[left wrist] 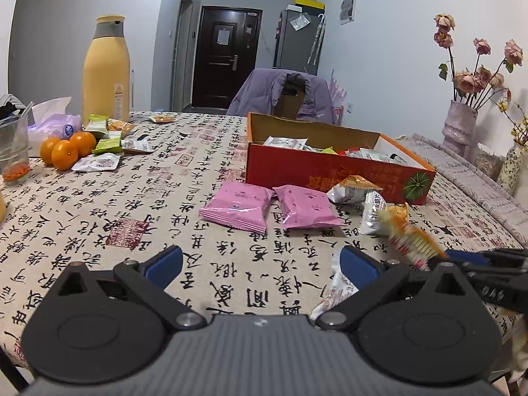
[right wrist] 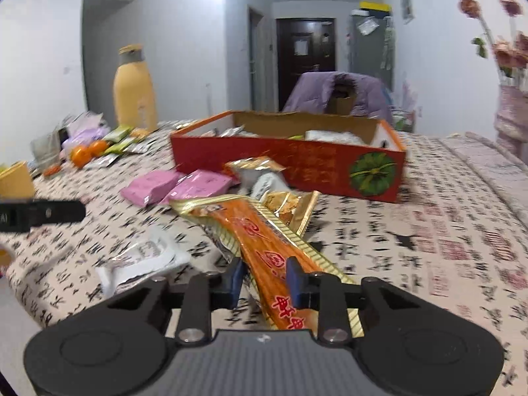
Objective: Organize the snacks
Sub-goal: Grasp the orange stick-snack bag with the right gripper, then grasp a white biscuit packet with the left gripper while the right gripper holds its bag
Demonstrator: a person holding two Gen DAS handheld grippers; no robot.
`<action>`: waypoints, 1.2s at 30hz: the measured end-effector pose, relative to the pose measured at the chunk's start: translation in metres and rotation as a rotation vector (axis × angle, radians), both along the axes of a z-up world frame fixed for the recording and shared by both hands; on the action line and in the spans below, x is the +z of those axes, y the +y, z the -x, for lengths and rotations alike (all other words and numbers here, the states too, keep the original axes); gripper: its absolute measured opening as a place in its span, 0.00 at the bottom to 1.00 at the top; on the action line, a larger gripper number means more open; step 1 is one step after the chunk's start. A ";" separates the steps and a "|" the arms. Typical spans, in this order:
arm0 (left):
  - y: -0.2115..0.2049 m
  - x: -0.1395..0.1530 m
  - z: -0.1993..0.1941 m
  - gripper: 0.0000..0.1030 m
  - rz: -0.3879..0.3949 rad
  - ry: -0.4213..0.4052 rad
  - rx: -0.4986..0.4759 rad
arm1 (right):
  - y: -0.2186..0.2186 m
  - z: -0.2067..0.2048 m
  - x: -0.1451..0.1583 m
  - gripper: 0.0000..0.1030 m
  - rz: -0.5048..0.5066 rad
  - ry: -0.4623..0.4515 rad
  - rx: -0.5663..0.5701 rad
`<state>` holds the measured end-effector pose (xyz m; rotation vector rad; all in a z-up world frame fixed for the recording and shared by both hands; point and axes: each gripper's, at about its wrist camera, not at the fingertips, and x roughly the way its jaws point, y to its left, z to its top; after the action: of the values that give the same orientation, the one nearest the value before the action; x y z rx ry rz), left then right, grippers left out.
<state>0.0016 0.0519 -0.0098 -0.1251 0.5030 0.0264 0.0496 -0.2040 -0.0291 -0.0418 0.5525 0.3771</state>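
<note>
My right gripper (right wrist: 265, 279) is shut on a long orange and gold snack packet (right wrist: 264, 241), held above the table; the packet (left wrist: 412, 237) also shows in the left wrist view, with the right gripper's arm (left wrist: 495, 274) behind it. My left gripper (left wrist: 260, 260) is open and empty, low over the tablecloth. The red cardboard box (left wrist: 330, 168) holds several packets; in the right wrist view the box (right wrist: 297, 161) is just ahead. Two pink packets (left wrist: 237, 209) (left wrist: 305, 206) and white-orange packets (left wrist: 349, 191) lie in front of it. A white packet (right wrist: 145, 257) lies near my right gripper.
A tall yellow bottle (left wrist: 106, 69), tangerines (left wrist: 67, 151), a tissue pack (left wrist: 52, 122), a glass (left wrist: 13, 151) and several green and white snack packets (left wrist: 105, 145) sit at the far left. A chair with a purple jacket (left wrist: 280, 92) stands behind the table. Vases with flowers (left wrist: 460, 125) stand right.
</note>
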 end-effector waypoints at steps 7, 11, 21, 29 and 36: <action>-0.005 -0.002 -0.004 1.00 -0.003 0.013 -0.007 | -0.003 0.001 -0.002 0.52 0.031 0.011 0.051; -0.006 -0.003 -0.005 1.00 -0.006 0.016 -0.008 | -0.001 -0.007 0.003 0.85 0.084 -0.028 0.082; -0.012 -0.005 -0.010 1.00 -0.017 0.038 -0.026 | -0.007 -0.058 -0.017 0.85 0.048 0.104 0.113; -0.022 -0.009 -0.017 1.00 -0.020 0.057 -0.055 | -0.008 -0.049 -0.016 0.58 0.061 0.078 0.121; -0.029 -0.012 -0.020 1.00 -0.024 0.069 -0.077 | -0.012 -0.027 -0.015 0.39 0.051 0.012 0.054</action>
<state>0.0220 0.0227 -0.0216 -0.0819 0.5759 -0.0385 0.0770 -0.2155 -0.0436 -0.1042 0.5737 0.4160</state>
